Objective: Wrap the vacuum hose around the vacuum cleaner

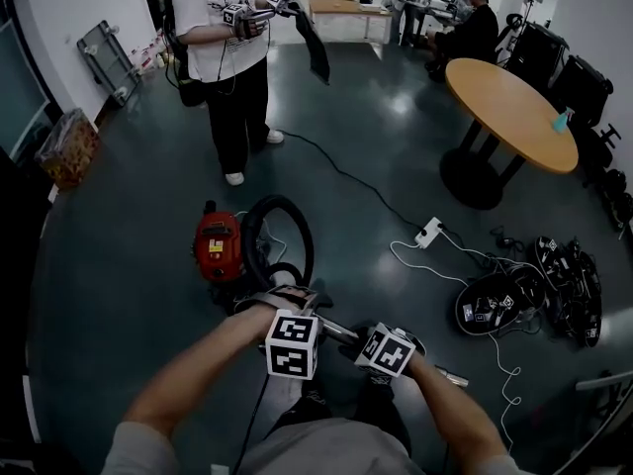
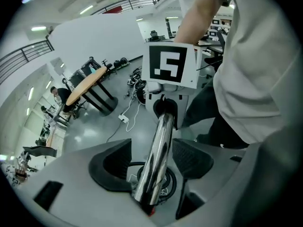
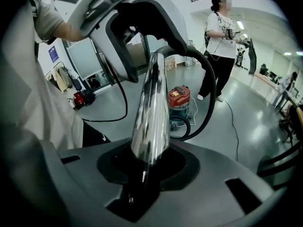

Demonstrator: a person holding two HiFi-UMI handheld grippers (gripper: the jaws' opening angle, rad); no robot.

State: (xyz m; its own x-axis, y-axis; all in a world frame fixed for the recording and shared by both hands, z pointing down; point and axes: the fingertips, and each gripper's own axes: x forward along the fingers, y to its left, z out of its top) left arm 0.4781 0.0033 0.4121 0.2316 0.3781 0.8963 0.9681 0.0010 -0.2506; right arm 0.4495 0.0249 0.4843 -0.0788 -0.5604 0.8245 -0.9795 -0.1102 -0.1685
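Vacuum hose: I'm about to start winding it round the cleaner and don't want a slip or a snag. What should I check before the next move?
1. Grip of right tongs on metal tube: ok.
2. Grip of left tongs on the same tube: ok.
3. Stance of vacuum cleaner: ok, upright.
4. Wrap of hose round the cleaner: not ok, it arcs loose beside it.
5. Room between bystander and the hose: ok, standing apart beyond the cleaner.
6. Kinks along the hose: cannot tell.
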